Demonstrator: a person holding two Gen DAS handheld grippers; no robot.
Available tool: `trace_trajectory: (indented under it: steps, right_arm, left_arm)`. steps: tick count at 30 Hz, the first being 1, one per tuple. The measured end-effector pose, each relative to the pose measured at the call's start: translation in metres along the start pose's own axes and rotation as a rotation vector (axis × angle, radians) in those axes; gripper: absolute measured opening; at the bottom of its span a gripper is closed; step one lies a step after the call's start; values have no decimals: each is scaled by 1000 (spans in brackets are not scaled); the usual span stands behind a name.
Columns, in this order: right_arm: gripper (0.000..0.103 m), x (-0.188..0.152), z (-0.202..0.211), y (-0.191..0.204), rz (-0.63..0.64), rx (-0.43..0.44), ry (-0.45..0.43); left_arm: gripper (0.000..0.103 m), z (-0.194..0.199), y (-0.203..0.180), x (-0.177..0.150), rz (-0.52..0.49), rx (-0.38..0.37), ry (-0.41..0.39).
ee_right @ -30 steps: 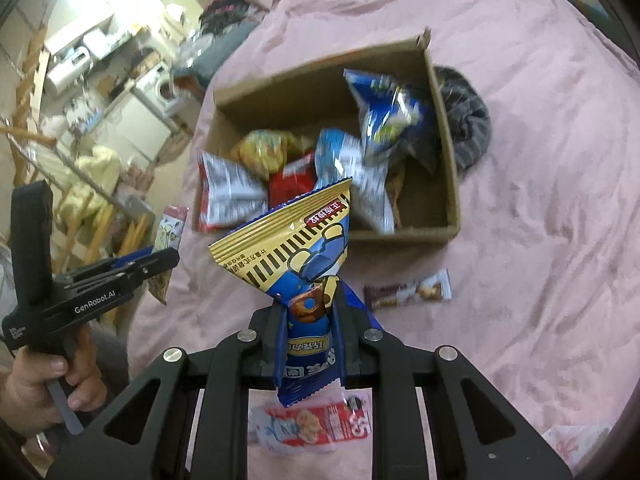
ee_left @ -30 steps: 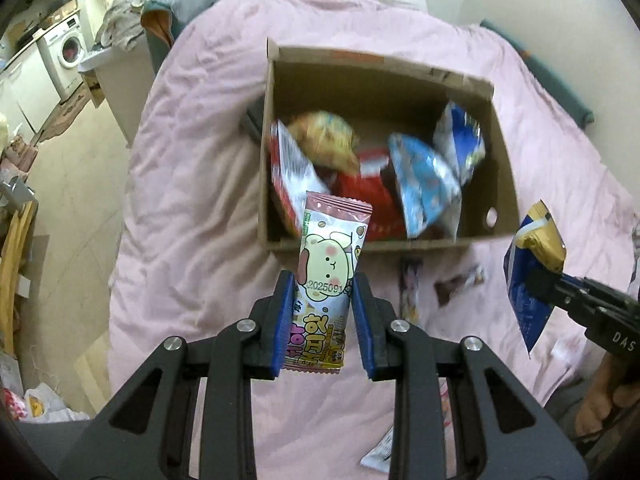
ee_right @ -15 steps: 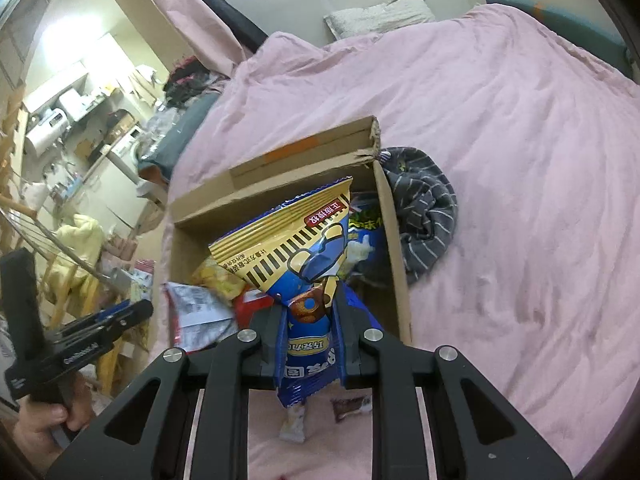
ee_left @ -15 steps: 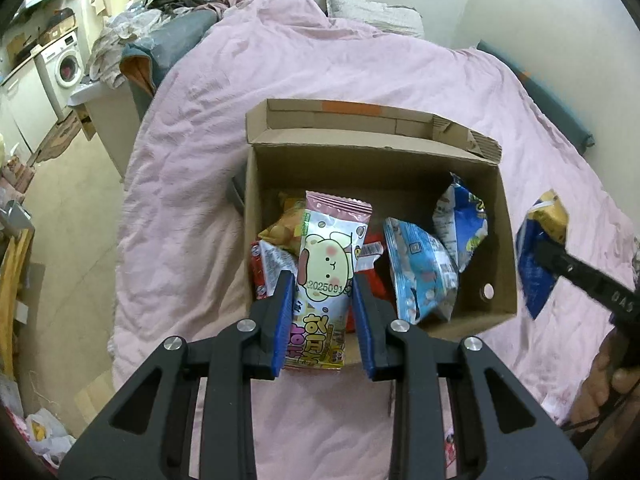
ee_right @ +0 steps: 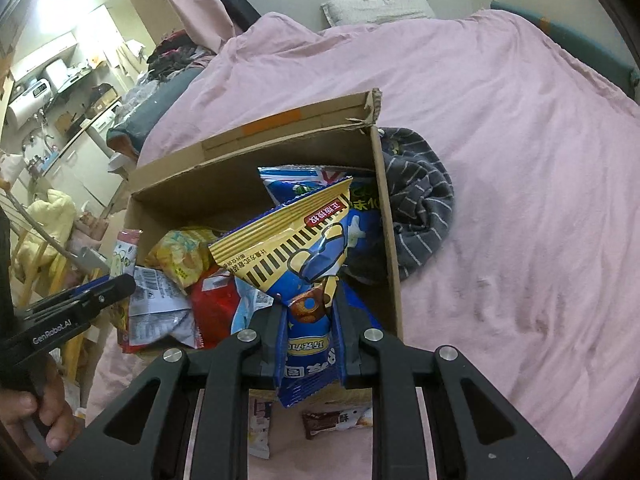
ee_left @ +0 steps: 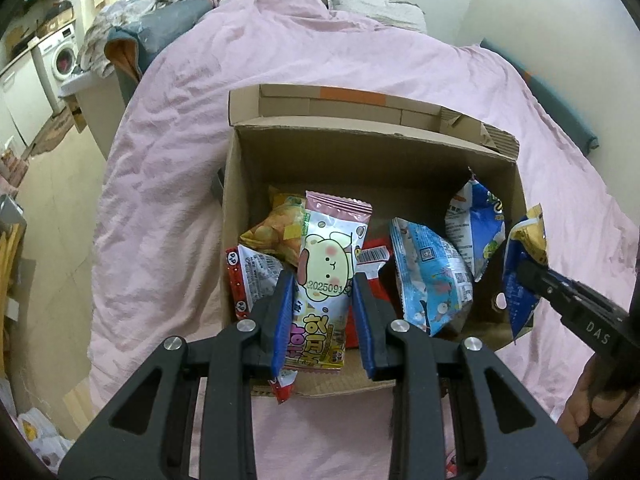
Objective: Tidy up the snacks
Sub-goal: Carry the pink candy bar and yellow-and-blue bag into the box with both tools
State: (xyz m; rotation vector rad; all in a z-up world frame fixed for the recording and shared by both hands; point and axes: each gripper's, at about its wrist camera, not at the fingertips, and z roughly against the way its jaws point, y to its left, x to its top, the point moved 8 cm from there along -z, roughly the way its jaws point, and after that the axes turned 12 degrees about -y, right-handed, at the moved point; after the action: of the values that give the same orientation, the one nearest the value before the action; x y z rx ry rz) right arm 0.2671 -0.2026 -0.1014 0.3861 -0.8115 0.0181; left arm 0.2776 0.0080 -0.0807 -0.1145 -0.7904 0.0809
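Both grippers (ee_left: 322, 312) (ee_right: 308, 332), snacks clamped, now above cardboard box (ee_left: 360, 152), closer than before.

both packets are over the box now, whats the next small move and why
Probably open both jaws and let the packets drop. The left gripper holds the pink bear packet above the snacks piled in the cardboard box, and the right gripper holds the blue and yellow packet over the box's right side. Both seem inside the rim, so they should land inside.
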Motion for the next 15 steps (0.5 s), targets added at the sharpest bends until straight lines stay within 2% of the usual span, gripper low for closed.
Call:
trace_trajectory:
  steps: [7, 15]
  right_arm:
    - [21, -2, -5, -5, -20, -12, 22]
    - [23, 2, -1, -2, -12, -10, 2]
  left_arm:
    - [25, 1, -4, 2, -22, 0, -22]
    - [25, 1, -4, 1, -14, -6, -19]
